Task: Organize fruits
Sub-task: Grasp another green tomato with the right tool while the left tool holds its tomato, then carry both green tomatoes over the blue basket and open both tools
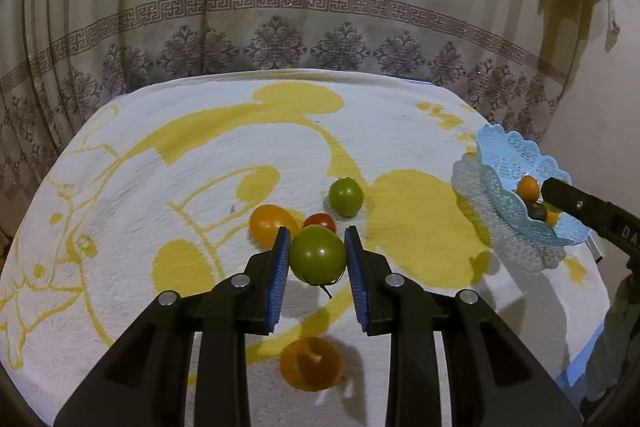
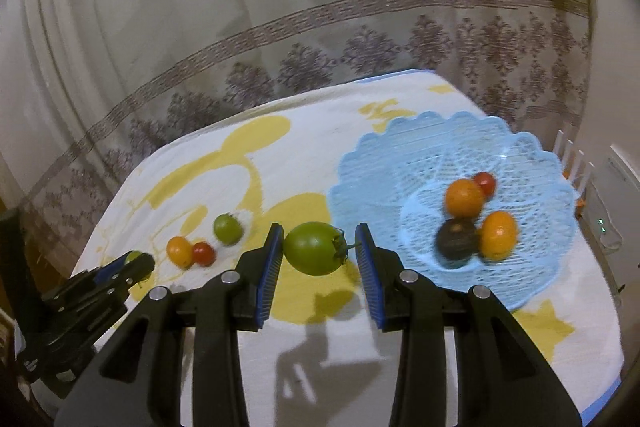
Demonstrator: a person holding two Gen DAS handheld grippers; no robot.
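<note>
A: Which step is it now?

B: Both grippers carry fruit. The left gripper pinches a green tomato between its blue pads, lifted above the cloth. The right gripper pinches another green tomato, a longer one with its stem to the right. This one hangs just beside the left rim of the basket.

A: So what is next?

B: I think the right one must travel a little more to the right, over the rim, then go lower and open the jaws above a free place. The left one has a longer way, because the basket is far to its right side.

A: What is in the basket already?

B: Four pieces, near the middle: two orange fruits, one small red tomato behind them, and one dark fruit in front. They touch each other.

A: And on the cloth?

B: In the left view, one round green tomato, an orange one and a small red one close together. One more orange fruit lies under the left gripper. These wait for later.
</note>
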